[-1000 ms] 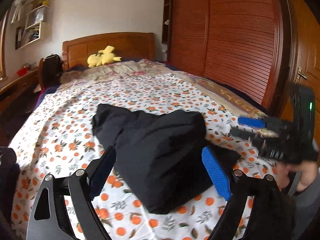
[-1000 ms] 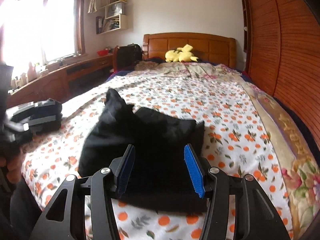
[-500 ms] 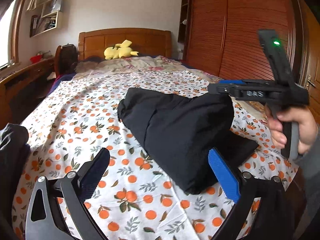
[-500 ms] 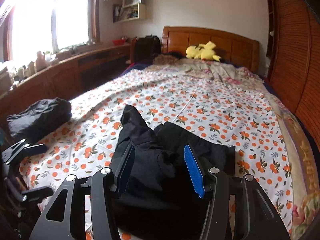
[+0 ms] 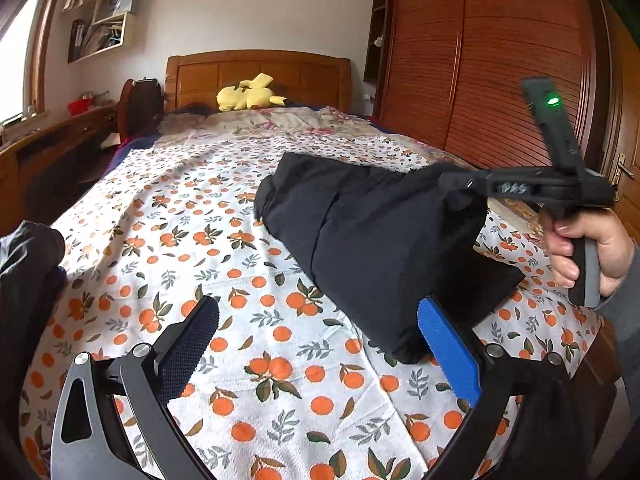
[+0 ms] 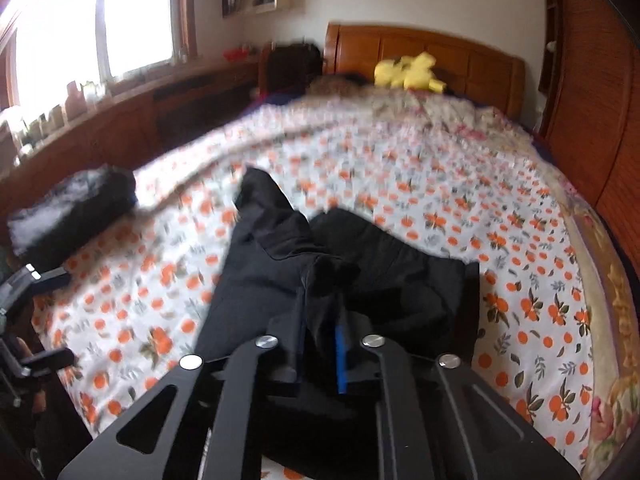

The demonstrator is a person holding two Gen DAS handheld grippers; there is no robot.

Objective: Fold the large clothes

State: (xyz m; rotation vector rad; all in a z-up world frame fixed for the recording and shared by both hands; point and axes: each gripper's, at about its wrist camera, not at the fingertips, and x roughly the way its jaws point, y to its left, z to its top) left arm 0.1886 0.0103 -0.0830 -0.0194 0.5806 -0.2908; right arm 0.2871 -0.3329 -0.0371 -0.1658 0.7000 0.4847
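Black cloth, a large dark garment (image 5: 372, 240), lies part-folded on the orange-print bedsheet (image 5: 224, 240), ahead of the left tongs (image 5: 320, 344) and a little to their right. The right tongs (image 6: 318, 336) have their two fingers drawn close together on a bunched corner of that garment, which stands up in a peak between them; seen from the left wrist camera, this corner hangs lifted off the bed while the rest of the cloth slopes down to the sheet. The left tongs are spread wide with nothing between the fingers, hovering over bare sheet, the garment's near edge just beside the blue pad (image 5: 448, 352). A second dark bundle (image 6: 72, 204) sits well off to the left of the right tongs, near the bed's edge.

The step in hand looks like a fold: one corner raised, ready to be carried across. The next move probably calls for the left tongs to take the near edge, so that the cloth stays taut and the layers land square rather than sagging into a heap.
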